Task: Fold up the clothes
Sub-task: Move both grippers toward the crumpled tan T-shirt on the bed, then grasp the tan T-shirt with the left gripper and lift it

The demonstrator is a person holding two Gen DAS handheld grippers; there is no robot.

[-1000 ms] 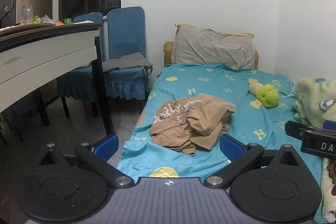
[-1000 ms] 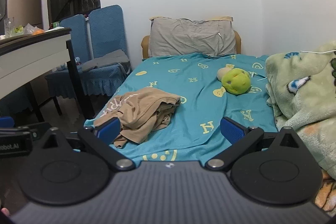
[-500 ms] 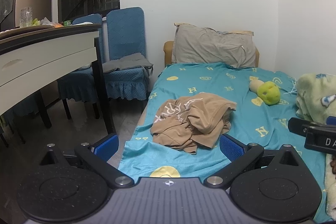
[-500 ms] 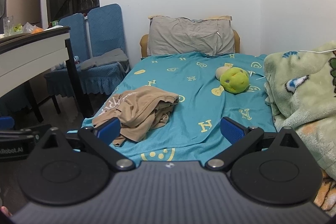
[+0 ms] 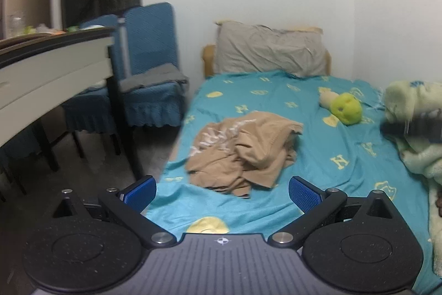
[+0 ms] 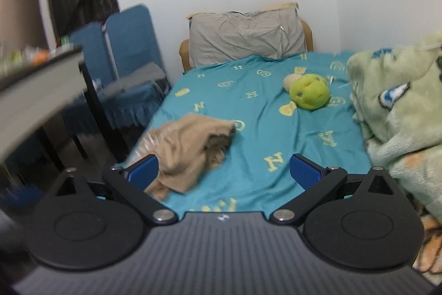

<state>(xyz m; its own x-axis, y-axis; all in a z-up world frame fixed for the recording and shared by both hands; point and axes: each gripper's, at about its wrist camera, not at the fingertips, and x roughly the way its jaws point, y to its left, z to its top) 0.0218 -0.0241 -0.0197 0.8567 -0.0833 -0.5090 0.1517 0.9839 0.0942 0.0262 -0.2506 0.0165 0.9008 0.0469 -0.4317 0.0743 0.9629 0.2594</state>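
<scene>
In the left wrist view, the desk (image 5: 55, 65) runs along the left edge and the crumpled tan garment (image 5: 246, 148) lies in a heap at the centre of the frame, on the turquoise bed sheet (image 5: 317, 134) near the bed's left side; the left hand-held gripper (image 5: 221, 194) hangs short of it with jaws spread wide and nothing between them. In the right wrist view the garment sits lower left, partly behind the left fingertip, and the right hand-held gripper (image 6: 225, 170) is likewise wide open and empty over bare sheet. I judge this the approach before any fold: next, each gripper should reach an edge or corner and spread the heap flat.
</scene>
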